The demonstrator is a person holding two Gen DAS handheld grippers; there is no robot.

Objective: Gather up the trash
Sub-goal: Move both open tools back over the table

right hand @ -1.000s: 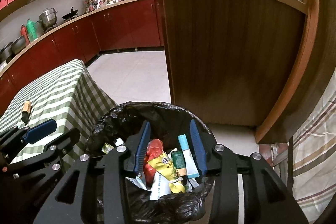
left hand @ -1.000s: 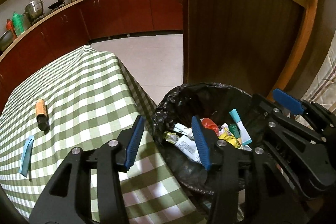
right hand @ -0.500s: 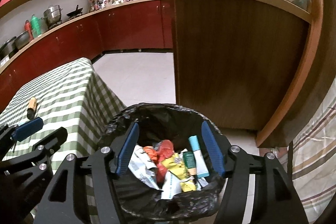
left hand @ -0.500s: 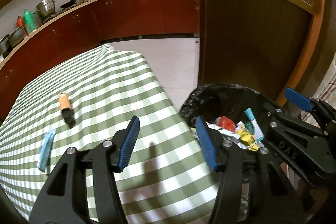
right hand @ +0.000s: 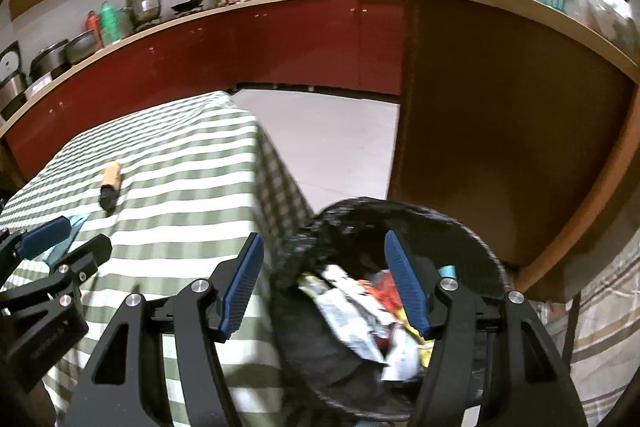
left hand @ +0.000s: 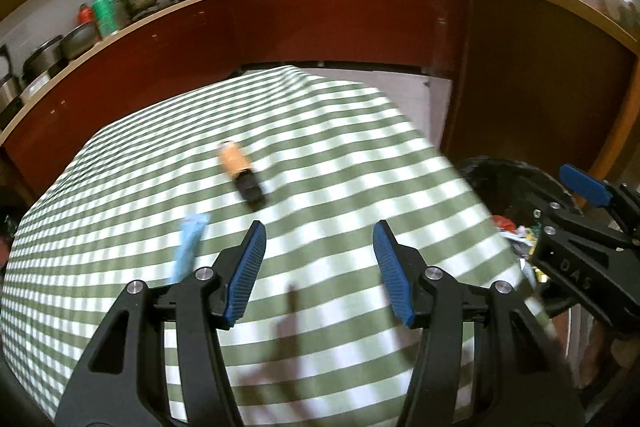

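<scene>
My left gripper [left hand: 319,231] hovers open over the green-checked table [left hand: 360,155] with nothing between its fingers. Ahead of it lie an orange tube with a black cap [left hand: 240,173] and, to its left, a flat light-blue wrapper [left hand: 188,247]. My right gripper [right hand: 323,239] is open and empty above the near left rim of the black-lined trash bin [right hand: 400,211]. Wrappers and packets [right hand: 352,307] fill the bin. In the right wrist view the tube [right hand: 111,183] lies on the table [right hand: 180,155], and the left gripper's blue fingertip [right hand: 44,237] shows at the left edge.
The bin [left hand: 500,183] stands on the floor just off the table's right edge. A tall wooden counter panel [right hand: 500,127] rises right behind it. Red kitchen cabinets [left hand: 280,27] run along the back, with tiled floor [right hand: 332,147] between them and the table. A striped cloth [right hand: 600,307] hangs at far right.
Both grippers swung left, away from the bin: the left one went from beside it to over the table. Both sets of jaws opened wider, the right one over the trash in the bin.
</scene>
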